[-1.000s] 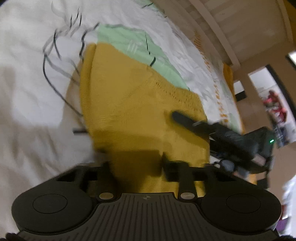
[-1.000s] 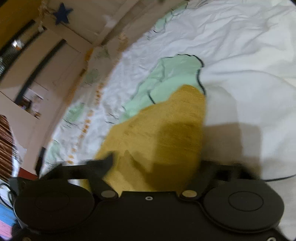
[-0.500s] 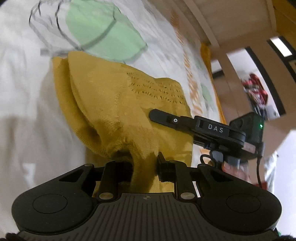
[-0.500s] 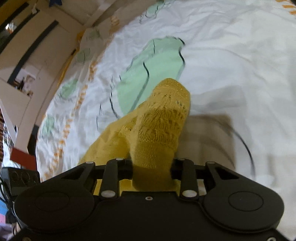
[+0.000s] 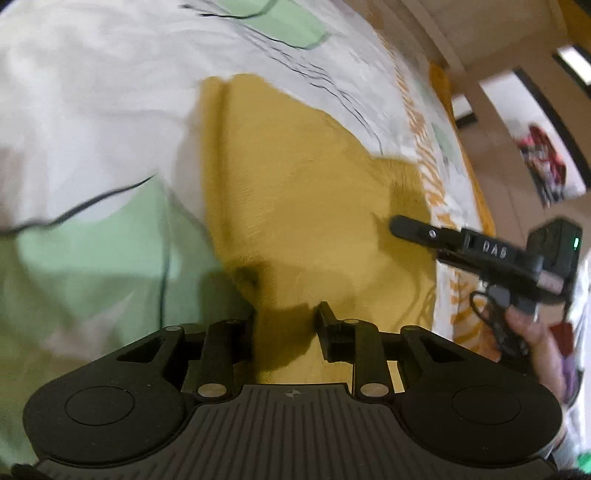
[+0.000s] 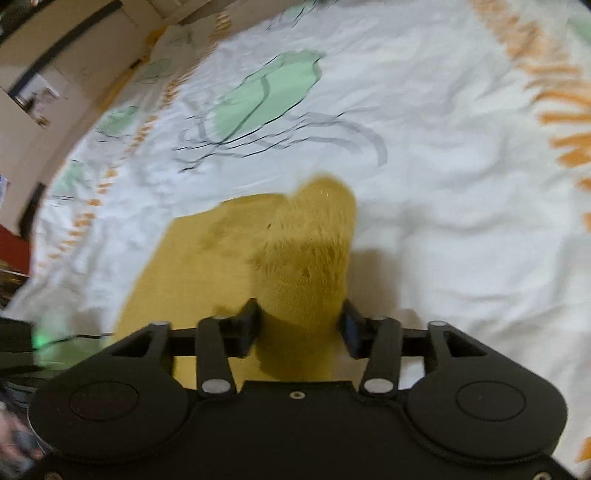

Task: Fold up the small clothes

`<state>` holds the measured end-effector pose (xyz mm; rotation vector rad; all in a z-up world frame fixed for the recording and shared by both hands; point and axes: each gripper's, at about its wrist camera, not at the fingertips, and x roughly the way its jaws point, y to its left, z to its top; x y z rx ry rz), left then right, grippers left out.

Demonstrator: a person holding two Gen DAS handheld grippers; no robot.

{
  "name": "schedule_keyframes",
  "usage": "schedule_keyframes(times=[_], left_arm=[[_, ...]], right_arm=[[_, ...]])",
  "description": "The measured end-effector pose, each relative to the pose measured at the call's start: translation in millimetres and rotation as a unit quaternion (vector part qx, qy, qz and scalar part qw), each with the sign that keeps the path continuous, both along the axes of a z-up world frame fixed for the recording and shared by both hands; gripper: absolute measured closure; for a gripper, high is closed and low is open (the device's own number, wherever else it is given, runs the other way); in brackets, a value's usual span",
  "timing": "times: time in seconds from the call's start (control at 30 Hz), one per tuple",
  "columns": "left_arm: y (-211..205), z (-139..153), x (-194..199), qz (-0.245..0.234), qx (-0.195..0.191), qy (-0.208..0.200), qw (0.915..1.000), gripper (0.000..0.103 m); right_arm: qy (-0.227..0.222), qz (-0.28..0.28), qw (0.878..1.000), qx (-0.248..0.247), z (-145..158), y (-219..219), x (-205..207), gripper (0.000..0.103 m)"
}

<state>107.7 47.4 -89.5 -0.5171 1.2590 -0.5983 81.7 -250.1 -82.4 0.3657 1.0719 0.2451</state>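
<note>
A mustard-yellow knit garment (image 5: 306, 177) lies partly spread on the white bed sheet (image 5: 92, 92). My left gripper (image 5: 286, 314) has a shadowed fold of it filling the gap between its jaws, which are opening. In the right wrist view a thick bunch of the same knit (image 6: 310, 251) stands up between the jaws of my right gripper (image 6: 301, 317). It touches both fingers, and those jaws are opening too. The right gripper (image 5: 400, 225) also shows at the garment's right edge in the left wrist view, with a hand (image 5: 532, 332) behind it.
The sheet carries pale green patches (image 6: 266, 92) with dark outlines and an orange patterned border (image 6: 565, 122). A wooden bed frame (image 5: 461, 33) and a doorway lie beyond the bed's right side. Furniture and a red object (image 6: 11, 247) stand past its left edge.
Both grippers have moved across the bed, dragging the garment with them, and the sheet's pattern has shifted under them. The gaps between both pairs of jaws have widened, the right one more.
</note>
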Motion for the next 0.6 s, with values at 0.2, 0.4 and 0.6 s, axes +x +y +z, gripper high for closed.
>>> schedule_keyframes(times=[0.2,0.4,0.6], left_arm=[[-2.6,17.0,-18.9,0.008,0.049,-0.064,0.9967,0.075],[-2.7,52.8,-51.6,0.022,0.117,-0.17,0.9782,0.075],[-15.7,78.0,-49.7,0.038,0.185,-0.268,0.9447,0.071]], right_arm=[[-0.029,-0.033,0.998,-0.047,-5.9,-15.2,-5.3,0.025],[-0.04,-0.055,0.998,0.003,-6.8,-30.3,-15.3,0.021],[-0.073,-0.068,0.995,-0.022,6.6,-30.3,-24.5,0.02]])
